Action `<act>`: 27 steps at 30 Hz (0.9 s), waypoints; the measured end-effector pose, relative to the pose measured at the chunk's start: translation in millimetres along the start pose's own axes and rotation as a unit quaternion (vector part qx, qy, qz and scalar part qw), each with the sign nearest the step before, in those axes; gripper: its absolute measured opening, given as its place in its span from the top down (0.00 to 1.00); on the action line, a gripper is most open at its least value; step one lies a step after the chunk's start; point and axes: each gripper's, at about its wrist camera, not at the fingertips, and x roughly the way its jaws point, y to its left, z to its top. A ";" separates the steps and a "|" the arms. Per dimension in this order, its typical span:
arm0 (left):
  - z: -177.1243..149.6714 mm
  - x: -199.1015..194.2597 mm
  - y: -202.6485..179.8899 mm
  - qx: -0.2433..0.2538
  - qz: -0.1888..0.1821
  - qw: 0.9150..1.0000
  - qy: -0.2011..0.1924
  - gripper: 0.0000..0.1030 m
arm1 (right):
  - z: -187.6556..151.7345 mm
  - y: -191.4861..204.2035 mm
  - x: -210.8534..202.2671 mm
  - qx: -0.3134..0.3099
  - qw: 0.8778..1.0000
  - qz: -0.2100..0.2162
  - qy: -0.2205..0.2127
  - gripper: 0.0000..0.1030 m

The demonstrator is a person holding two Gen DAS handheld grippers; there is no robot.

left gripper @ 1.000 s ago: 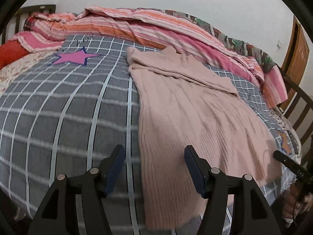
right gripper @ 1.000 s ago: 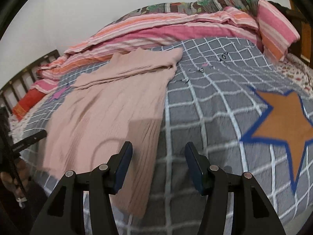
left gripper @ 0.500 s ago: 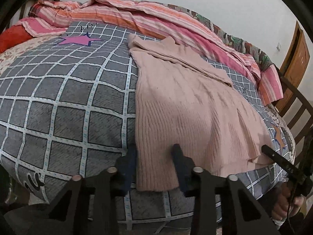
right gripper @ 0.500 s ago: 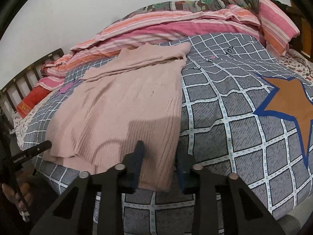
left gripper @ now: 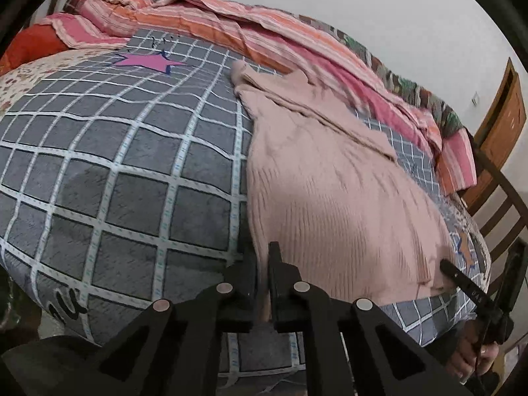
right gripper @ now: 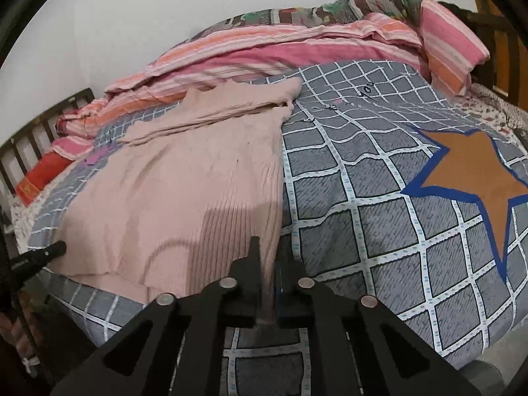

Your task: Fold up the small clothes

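where it meets each gripper (left gripper: pixel 262 264), pink sweater (left gripper: pixel 330 198) hem (both corners) pinched

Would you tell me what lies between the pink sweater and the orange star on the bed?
Only bare grey checked bedspread lies between the pink sweater and the orange star; the right wrist view shows this stretch plainly.

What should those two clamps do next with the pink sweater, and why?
Probably lift both corners and carry the hem up toward the collar. The left gripper and right gripper each look shut on a bottom corner of the sweater, which lies flat on the checked bedspread with its sleeves already folded across the top.
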 end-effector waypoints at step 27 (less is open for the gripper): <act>-7.9 1.8 -12.6 0.021 0.016 1.000 -0.001 0.74 | -4.6 5.2 2.6 -0.002 1.000 0.002 0.009 0.83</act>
